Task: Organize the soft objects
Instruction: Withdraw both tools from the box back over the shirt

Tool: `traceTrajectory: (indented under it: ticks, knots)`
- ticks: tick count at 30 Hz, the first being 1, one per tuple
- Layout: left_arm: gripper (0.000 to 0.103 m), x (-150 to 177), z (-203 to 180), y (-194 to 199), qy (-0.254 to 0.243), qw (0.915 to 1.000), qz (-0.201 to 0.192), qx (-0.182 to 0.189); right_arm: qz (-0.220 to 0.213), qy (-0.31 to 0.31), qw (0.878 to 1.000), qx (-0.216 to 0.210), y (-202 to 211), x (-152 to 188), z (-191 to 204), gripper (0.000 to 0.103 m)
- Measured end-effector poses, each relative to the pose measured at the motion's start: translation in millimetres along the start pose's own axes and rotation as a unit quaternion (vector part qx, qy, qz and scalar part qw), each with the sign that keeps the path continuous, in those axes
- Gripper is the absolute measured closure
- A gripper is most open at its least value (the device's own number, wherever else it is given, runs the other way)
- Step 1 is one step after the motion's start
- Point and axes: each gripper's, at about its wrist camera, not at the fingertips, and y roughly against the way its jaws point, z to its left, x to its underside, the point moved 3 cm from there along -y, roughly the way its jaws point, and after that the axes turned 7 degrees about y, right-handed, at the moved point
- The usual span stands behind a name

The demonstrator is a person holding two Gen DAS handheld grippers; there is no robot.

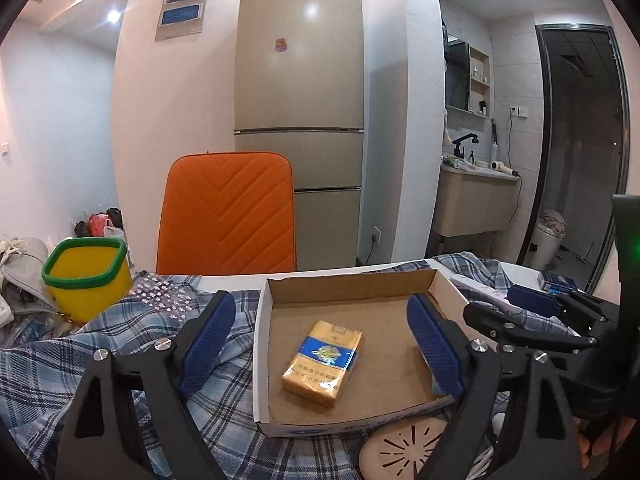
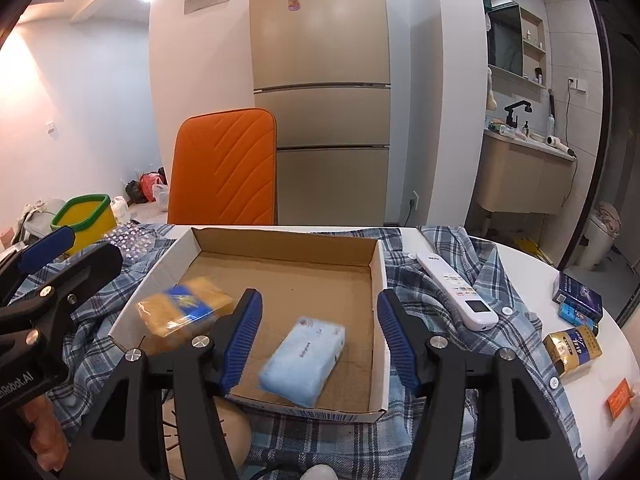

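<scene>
I see a cardboard box (image 2: 376, 280) sitting on a blue checked shirt (image 2: 452, 292) on the table. My left gripper (image 1: 320, 344) is wide open and holds nothing. A yellow pack (image 1: 323, 362) lies flat in the box between its fingers. My right gripper (image 2: 320, 340) is wide open too and holds nothing. A soft blue tissue pack (image 2: 304, 360) lies in the near part of the box, right of the yellow pack. A white remote (image 2: 456, 292) lies on the shirt, right of the box.
</scene>
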Motion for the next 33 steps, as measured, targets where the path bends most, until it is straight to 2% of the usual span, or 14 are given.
traceTrajectory:
  ticks: [6, 11, 20, 30, 32, 33]
  knots:
    - [0.016, -5, 1, 10, 0.001, 0.9999, -0.015, 0.002, -0.011, 0.001, 1.0, 0.006, 7, -3, -1, 0.041]
    - [0.016, -14, -4, 37, -0.007, 0.999, -0.045, 0.001, -0.029, -0.001, 1.0, 0.005, 25, -9, 1, 0.041]
    - [0.016, -23, -21, 107, -0.034, 0.9931, -0.111, 0.016, -0.103, -0.007, 0.995, 0.004, 96, -33, 0, 0.041]
    - [0.016, -15, -19, 158, -0.027, 0.9883, -0.147, 0.031, -0.143, 0.001, 0.99, 0.019, 159, -19, -3, 0.04]
    - [0.012, -10, -17, 162, -0.024, 0.9886, -0.146, 0.029, -0.149, 0.002, 0.989, 0.025, 167, -14, -4, 0.036]
    - [0.005, -6, -16, 163, -0.023, 0.9887, -0.145, 0.029, -0.151, 0.003, 0.988, 0.026, 170, -13, -4, 0.034]
